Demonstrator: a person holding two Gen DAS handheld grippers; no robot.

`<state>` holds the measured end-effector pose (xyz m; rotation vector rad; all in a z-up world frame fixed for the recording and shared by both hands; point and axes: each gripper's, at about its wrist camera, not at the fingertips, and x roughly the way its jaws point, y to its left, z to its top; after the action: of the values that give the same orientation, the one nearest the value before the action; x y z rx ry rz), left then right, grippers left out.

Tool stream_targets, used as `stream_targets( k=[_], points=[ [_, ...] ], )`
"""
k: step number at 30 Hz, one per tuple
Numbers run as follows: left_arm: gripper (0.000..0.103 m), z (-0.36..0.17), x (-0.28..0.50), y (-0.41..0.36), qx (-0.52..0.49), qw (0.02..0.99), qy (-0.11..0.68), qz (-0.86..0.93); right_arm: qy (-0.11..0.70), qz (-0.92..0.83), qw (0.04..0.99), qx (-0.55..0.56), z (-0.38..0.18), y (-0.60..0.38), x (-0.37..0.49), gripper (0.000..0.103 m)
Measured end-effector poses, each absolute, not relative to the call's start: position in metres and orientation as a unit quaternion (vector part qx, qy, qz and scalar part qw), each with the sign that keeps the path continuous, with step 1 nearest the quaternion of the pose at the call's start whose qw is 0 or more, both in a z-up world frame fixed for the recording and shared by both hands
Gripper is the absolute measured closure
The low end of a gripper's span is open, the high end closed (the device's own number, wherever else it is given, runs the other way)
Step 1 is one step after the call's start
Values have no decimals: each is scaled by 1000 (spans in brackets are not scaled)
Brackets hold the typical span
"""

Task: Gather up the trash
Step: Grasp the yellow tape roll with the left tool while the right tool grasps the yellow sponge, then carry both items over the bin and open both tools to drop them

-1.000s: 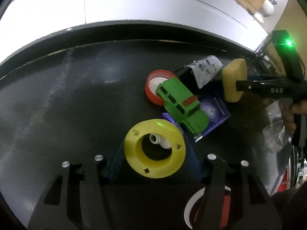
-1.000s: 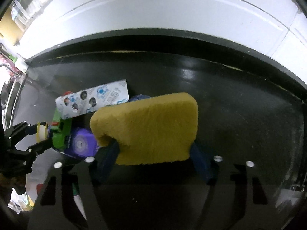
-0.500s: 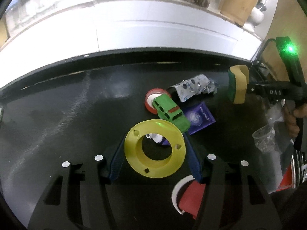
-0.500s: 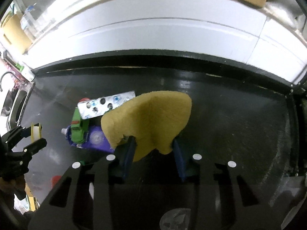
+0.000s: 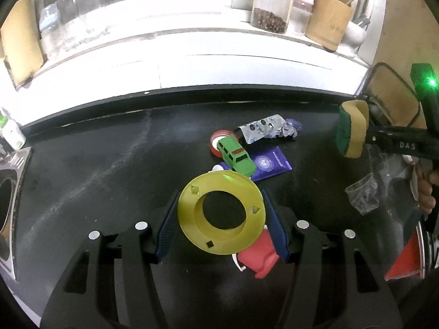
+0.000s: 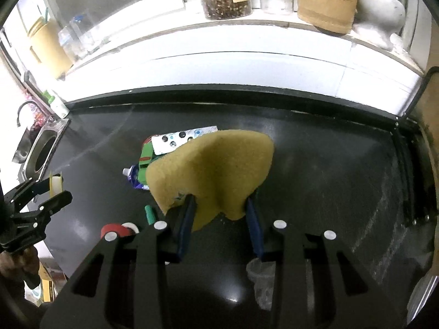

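My left gripper (image 5: 222, 219) is shut on a yellow plastic spool (image 5: 222, 213) and holds it above the black countertop (image 5: 96, 178). My right gripper (image 6: 219, 213) is shut on a yellow-and-green sponge (image 6: 214, 170), which is squeezed and bowed between the blue pads. In the left wrist view the sponge (image 5: 352, 128) hangs at the right, clear of the pile. The pile holds a green toy car (image 5: 237, 157), a red tape roll (image 5: 216, 139), a purple packet (image 5: 270, 161) and a crumpled silver wrapper (image 5: 263, 128).
A crushed clear cup (image 5: 362, 194) and a red object (image 5: 259, 260) lie nearer me. A green cap (image 6: 150, 213) and a red roll (image 6: 115, 230) lie by the right fingers. A sink (image 6: 41, 153) is at the left. Jars (image 5: 271, 2) stand on the white ledge behind.
Both grippers have lifted away from the countertop with their loads, so the pile looks smaller. The right jaws closed in, folding the flat sponge. The spool has stayed in the left grip.
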<state>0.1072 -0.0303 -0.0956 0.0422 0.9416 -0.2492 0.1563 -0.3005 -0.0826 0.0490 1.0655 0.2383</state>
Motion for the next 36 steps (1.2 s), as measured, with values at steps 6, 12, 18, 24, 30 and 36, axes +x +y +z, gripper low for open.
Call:
stream_targets(
  k=[6,12,18,24,30,36],
  points=[
    [46,-89,93,-28,22,888,446,-111,497,116,860,19,-72,-296,141,67],
    [46,-74,72,-6,7,902,426,-72,478,152,865,-5,-53,-265,132,67],
    [46,-60,28,55,-28,910,414,16,462,242,852,-47,-36,-178,121,67],
    [46,-55,-53,138,-63,899,408,145,449,371,807,-100,-32,-47,89,67],
    [46,-71,-158,220,-120,857,414,282,446,497,727,-162,-43,93,25,67],
    [46,-103,-255,277,-189,803,416,383,448,587,637,-220,-71,211,-53,67]
  ],
)
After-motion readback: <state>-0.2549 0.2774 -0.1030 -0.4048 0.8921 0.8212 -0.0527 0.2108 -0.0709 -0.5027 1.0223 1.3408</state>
